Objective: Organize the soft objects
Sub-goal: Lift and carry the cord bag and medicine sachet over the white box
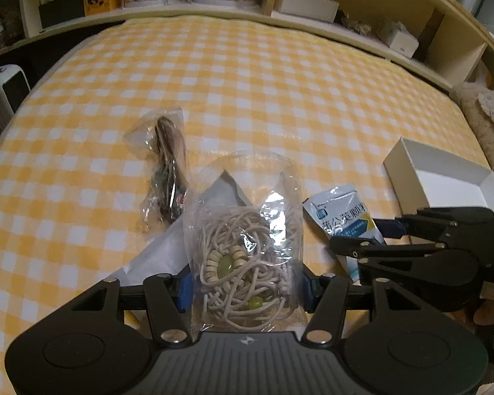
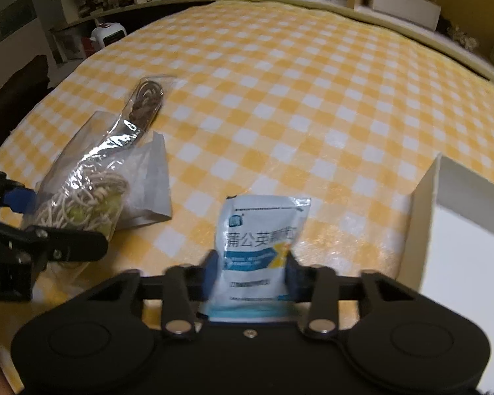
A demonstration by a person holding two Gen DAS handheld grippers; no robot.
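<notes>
My left gripper [image 1: 247, 289] is shut on a clear plastic bag [image 1: 247, 230] of beige cord and pale green beads, held upright just above the yellow checked cloth [image 1: 247, 82]. To its right, my right gripper [image 2: 253, 273] is shut on a light blue and white sachet [image 2: 260, 227] with printed characters, both blue pads against the sachet's sides. The sachet's top end points away from me over the cloth. A second clear bag [image 1: 168, 164] with a dark brown corded item lies flat on the cloth to the left.
A white paper bag [image 2: 153, 181] lies flat beside the cord bag. An open white box [image 2: 461, 247] stands at the right edge. Shelves with boxes run along the back, a white appliance [image 1: 6, 89] stands off the left side, and a beige fluffy heap [image 1: 487, 121] lies at the right.
</notes>
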